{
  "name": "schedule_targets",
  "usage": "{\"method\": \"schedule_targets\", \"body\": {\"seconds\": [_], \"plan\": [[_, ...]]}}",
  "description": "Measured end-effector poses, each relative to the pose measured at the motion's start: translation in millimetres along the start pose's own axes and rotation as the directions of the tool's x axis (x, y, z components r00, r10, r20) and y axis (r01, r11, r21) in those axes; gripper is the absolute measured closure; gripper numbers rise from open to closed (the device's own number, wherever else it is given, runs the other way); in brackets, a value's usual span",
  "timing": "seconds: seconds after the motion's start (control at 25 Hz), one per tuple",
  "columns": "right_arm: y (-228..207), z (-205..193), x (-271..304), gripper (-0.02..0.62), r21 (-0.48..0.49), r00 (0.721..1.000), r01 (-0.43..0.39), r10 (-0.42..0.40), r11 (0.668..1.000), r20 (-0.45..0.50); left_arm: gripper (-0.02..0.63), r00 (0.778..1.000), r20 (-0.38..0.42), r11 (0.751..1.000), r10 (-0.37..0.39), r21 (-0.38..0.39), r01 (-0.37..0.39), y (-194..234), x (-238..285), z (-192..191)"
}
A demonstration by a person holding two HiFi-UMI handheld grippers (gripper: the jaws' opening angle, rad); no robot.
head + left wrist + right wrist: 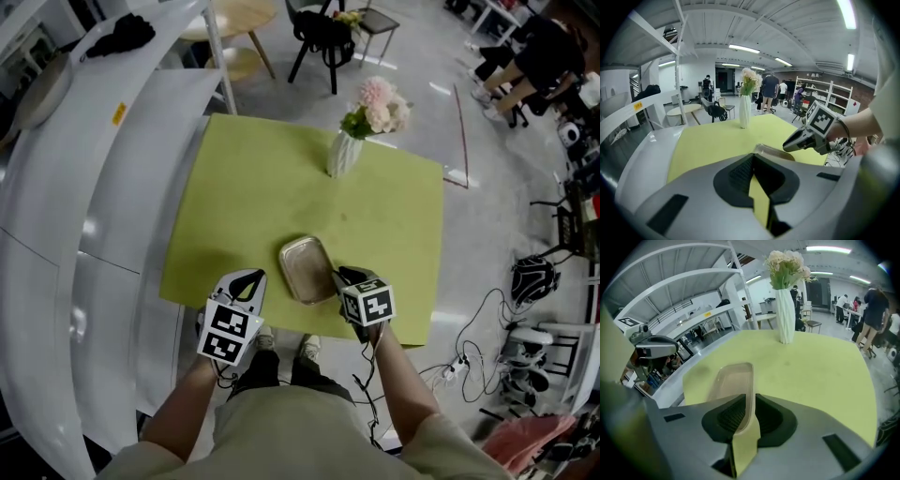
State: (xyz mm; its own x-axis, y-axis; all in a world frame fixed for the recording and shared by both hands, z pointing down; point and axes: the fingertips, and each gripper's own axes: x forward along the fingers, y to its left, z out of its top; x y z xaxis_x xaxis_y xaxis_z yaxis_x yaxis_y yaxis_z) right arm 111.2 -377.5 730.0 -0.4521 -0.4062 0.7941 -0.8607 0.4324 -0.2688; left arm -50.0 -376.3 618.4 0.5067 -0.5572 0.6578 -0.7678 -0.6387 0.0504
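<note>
Lime-green cloth is being used as the work surface here, spread over a table on a pale floor, so everything is being placed off the tray. That shallow tray with rounded corners is being rested flat on the cloth, toward the table's near edge.

The tray's near right rim is being pinched by the right gripper. In the right gripper view the thin rim is being squeezed between the two ribbed pads, so that claw is clenched on the tray.

The left gripper is being held just left of the tray, clear of it and not touching. Its jaws are being held a narrow slit apart, and only green cloth is being shown through the gap, so nothing is gripped there.

Beyond the tray, near the far edge of the table, a white ribbed vase is being stood upright with pale pink flowers in it, well apart from the tray. Further left of the tray, off the table, white curved shelving is being caught in the head view.
</note>
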Motion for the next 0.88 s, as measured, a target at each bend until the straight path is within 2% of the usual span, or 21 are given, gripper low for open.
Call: {"method": "schedule_targets", "body": {"seconds": [0.24, 0.32, 0.48, 0.68, 0.88], "plan": [[-6, -12, 10, 0.543, 0.038, 1.0, 0.002, -0.001, 0.999, -0.022, 0.6, 1.0, -0.027, 1.0, -0.011, -0.026, 0.01, -6, -3, -17], [-5, -9, 8, 0.566, 0.044, 1.0, 0.003, -0.003, 0.999, -0.012, 0.6, 1.0, -0.024, 1.0, -0.007, -0.025, 0.006, -5, -6, -16], [-3, 6, -8, 0.571, 0.056, 0.999, 0.012, -0.015, 0.998, 0.043, 0.6, 1.0, 0.002, 1.0, 0.007, -0.013, -0.007, -2, -13, -7], [3, 46, -52, 0.571, 0.08, 0.981, 0.011, -0.026, 0.997, 0.191, 0.6, 0.996, 0.075, 0.999, 0.036, 0.017, -0.038, 4, -35, 25], [18, 97, -126, 0.571, 0.061, 0.929, 0.017, -0.038, 0.998, 0.369, 0.6, 0.98, 0.186, 0.995, 0.074, 0.054, -0.086, 9, -74, 70]]}}
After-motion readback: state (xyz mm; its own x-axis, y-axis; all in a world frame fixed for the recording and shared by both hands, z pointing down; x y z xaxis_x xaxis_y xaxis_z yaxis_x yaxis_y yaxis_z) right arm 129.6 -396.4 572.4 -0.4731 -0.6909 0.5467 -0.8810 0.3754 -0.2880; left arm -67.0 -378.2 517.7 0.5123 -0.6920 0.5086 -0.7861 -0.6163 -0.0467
